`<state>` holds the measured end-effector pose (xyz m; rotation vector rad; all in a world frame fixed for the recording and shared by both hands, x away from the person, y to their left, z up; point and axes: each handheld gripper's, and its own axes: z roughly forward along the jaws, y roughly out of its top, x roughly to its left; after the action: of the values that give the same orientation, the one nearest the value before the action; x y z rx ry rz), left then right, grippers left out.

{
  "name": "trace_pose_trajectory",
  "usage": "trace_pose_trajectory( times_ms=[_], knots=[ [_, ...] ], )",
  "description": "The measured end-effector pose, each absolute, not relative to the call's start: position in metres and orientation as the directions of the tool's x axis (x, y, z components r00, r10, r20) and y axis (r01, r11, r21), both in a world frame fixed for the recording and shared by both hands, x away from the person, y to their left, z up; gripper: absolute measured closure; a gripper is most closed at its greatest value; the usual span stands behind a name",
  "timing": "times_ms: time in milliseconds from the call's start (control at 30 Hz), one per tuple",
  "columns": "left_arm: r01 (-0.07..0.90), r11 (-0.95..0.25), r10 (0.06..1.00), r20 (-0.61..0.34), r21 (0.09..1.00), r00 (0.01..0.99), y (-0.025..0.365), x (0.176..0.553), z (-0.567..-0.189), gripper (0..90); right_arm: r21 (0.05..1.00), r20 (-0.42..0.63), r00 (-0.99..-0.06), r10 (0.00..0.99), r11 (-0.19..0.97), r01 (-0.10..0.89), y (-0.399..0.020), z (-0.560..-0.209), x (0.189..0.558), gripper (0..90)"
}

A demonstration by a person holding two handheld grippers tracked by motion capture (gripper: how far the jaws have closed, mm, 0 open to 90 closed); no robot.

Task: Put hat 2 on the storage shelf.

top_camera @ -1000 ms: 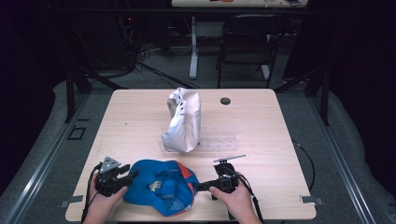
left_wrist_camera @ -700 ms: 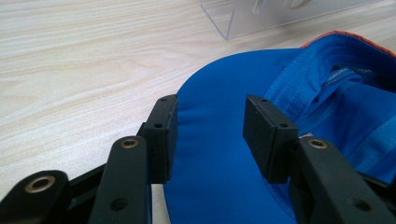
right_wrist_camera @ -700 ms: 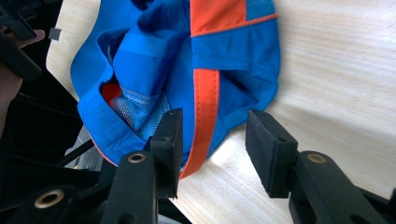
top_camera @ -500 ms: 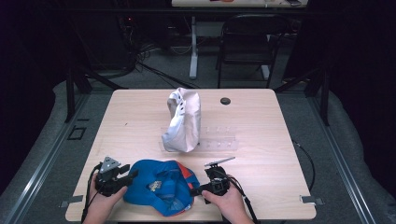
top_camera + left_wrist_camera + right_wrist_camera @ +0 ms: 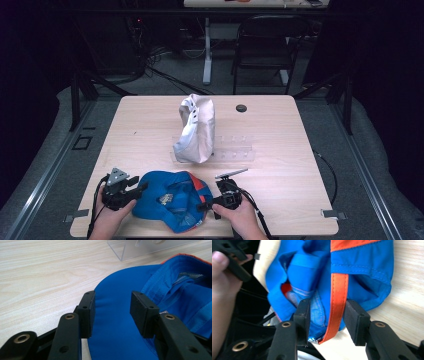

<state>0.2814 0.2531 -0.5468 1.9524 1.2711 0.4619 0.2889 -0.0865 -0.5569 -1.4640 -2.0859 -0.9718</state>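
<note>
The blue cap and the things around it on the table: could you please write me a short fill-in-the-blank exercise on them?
1. The blue cap lies between the left gripper and the right gripper, and both stand ____.
2. The strap between the right gripper's jaws is ____.
3. The white bag leans on a clear ____ stand.

Missing words: open; orange; plastic

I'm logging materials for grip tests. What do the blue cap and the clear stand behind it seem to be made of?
Cap: woven fabric, matte blue, with stitched seams, an orange trim strip and a mesh patch inside; probably cotton or polyester, I can't tell which. Stand: clear rigid plastic, likely acrylic, glossy, with sharp see-through edges and wood grain showing through it.
</note>
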Motion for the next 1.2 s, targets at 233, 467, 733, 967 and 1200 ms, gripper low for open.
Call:
trace_pose_trajectory(
  times_ms=[233, 467, 733, 967, 1200],
  knots=[
    [0.622, -0.231, 0.891, -0.095, 0.748, 0.445, 0.253, 0.281, -0.547, 55.8, 0.291, 0.689, -0.34, 0.64, 0.186, 0.939, -0.088, -0.553, 0.29, 70.9],
    [0.623, -0.23, 0.892, -0.095, 0.747, 0.443, 0.253, 0.282, -0.547, 55.8, 0.252, 0.696, -0.292, 0.656, 0.158, 0.955, -0.088, -0.555, 0.291, 77.1],
    [0.622, -0.231, 0.89, -0.096, 0.748, 0.446, 0.252, 0.282, -0.547, 55.9, 0.232, 0.724, -0.251, 0.643, 0.116, 0.966, -0.098, -0.55, 0.293, 77.6],
    [0.623, -0.237, 0.888, -0.093, 0.745, 0.45, 0.252, 0.282, -0.547, 56.0, 0.224, 0.739, -0.214, 0.638, 0.067, 0.972, -0.11, -0.544, 0.295, 77.8],
    [0.626, -0.233, 0.89, -0.097, 0.744, 0.446, 0.252, 0.282, -0.548, 56.0, 0.212, 0.742, -0.196, 0.641, 0.052, 0.976, -0.124, -0.538, 0.299, 77.9]
  ],
)
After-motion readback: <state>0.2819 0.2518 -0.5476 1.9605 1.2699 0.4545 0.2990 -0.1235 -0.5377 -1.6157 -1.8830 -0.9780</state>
